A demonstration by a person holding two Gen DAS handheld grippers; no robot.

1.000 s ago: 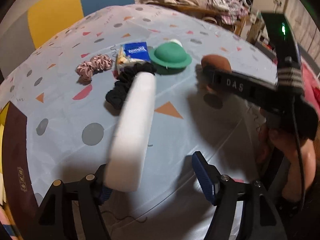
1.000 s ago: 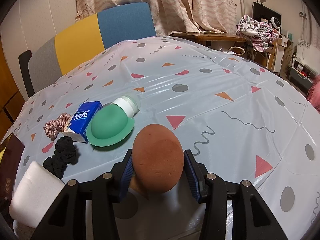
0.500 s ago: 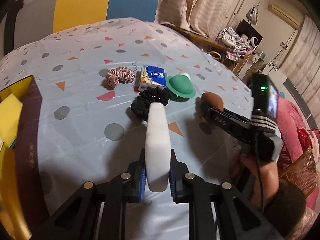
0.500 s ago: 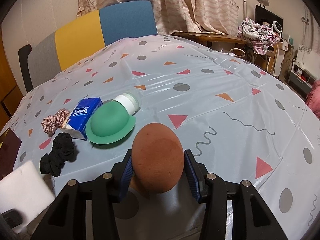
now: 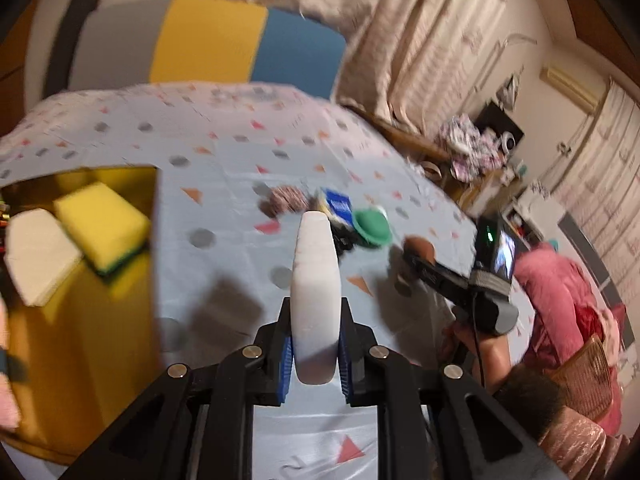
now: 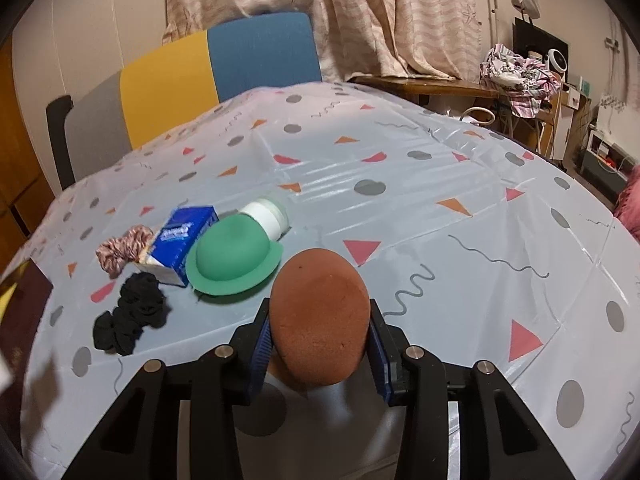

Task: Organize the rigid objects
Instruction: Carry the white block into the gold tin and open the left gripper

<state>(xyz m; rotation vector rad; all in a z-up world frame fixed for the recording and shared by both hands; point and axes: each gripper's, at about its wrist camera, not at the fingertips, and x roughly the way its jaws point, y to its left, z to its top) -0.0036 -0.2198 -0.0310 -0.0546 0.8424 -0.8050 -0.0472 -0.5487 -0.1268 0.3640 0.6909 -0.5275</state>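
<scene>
White foam block [image 5: 315,276] is sitting edge-on in the left tool [image 5: 314,354], clamped at its near end w/ the far end sticking out over the surface [image 5: 224,160]. Looks light & soft, pads are denting it slightly, so prob. no slip risk but it'll flex; a grip nearer the middle would steady it.

Right tool [image 6: 320,340] is clamped on the brown egg-shaped sponge [image 6: 320,316], its jaws having just been closing in a bit more; also looks soft & light, rounded sides could squirt out if squeezed hard.

Yellow box [image 5: 80,320] at the surface's left edge is holding a yellow sponge [image 5: 100,224] & another white block [image 5: 38,256]: likely drop spot.

Green hat-shaped thing [image 6: 232,258], blue tissue pack [image 6: 182,234], white jar [image 6: 268,214], pink scrunchie [image 6: 122,248], black scrunchies [image 6: 132,320] are lying clustered mid-surface toward the left edge.
</scene>
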